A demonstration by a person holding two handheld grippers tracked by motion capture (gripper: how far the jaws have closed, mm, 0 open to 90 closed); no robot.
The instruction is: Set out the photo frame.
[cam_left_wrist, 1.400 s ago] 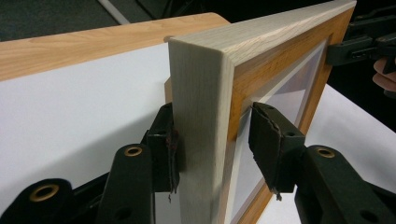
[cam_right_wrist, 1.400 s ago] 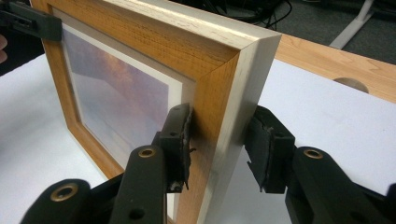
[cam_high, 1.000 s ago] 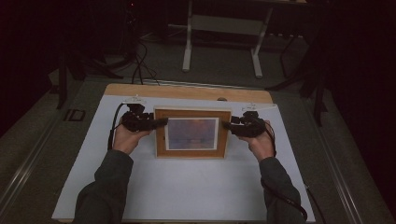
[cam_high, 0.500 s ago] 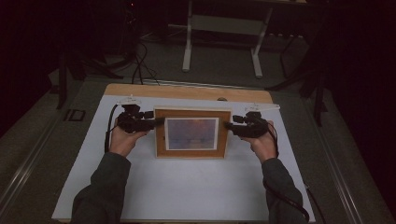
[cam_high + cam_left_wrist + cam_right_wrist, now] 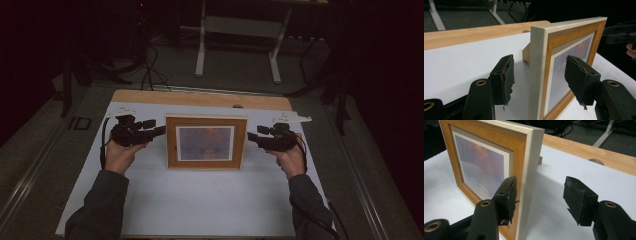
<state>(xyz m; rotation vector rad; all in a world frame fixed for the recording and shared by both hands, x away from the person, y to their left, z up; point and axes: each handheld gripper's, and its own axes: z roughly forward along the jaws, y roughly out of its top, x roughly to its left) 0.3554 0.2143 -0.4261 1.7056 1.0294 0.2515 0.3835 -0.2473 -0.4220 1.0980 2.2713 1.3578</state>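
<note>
Picture frame (image 5: 206, 142) stands upright, mid-bench, on the white sheet (image 5: 200, 200), long axis running left-right; left tongs (image 5: 159, 131) just off its left edge, right tongs (image 5: 252, 137) just off its right, about equally near; both have just been opening, jaws wide, frame edge between the pads (image 5: 505, 77) untouched; bench (image 5: 200, 97) beyond.

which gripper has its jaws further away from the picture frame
The right gripper: a gap separates it from the picture frame, while the left gripper almost reaches the frame's edge.
</note>
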